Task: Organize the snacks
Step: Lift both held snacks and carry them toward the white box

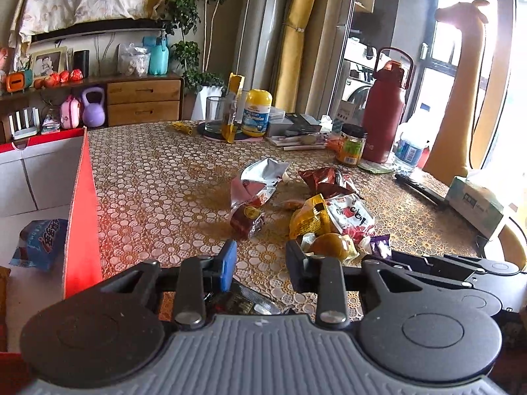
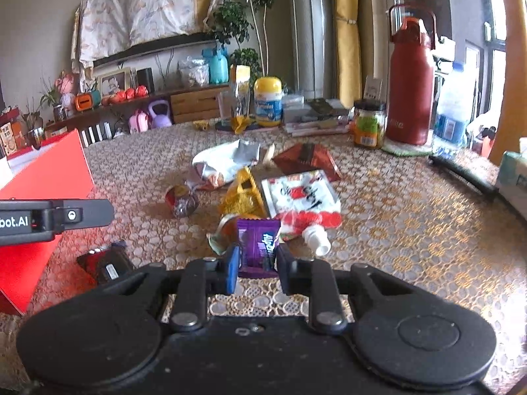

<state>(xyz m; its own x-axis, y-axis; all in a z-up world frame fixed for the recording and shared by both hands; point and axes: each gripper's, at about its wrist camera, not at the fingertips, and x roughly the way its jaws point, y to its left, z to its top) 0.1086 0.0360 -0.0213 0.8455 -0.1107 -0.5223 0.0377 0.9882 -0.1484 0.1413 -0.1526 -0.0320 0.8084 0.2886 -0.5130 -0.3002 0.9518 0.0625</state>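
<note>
Loose snacks lie mid-table: a silver bag (image 1: 255, 182), a dark red bag (image 1: 324, 177), a yellow packet (image 1: 308, 217) and a white-red spout pouch (image 1: 350, 215). My left gripper (image 1: 262, 263) is open and empty above the table, beside the red box (image 1: 82, 217), which holds a blue packet (image 1: 41, 242). A dark packet (image 1: 240, 301) lies under the left gripper. My right gripper (image 2: 257, 263) is shut on a purple Alpenliebe candy packet (image 2: 258, 243), just in front of the spout pouch (image 2: 301, 197). The red box (image 2: 42, 191) stands to its left.
At the table's back stand a red flask (image 1: 383, 112), a jar (image 1: 352, 144), a yellow-lidded bottle (image 1: 257, 112), a glass (image 1: 215, 113) and books (image 1: 296, 131). A tissue box (image 1: 477, 200) and a black stick (image 1: 421, 191) lie at the right edge.
</note>
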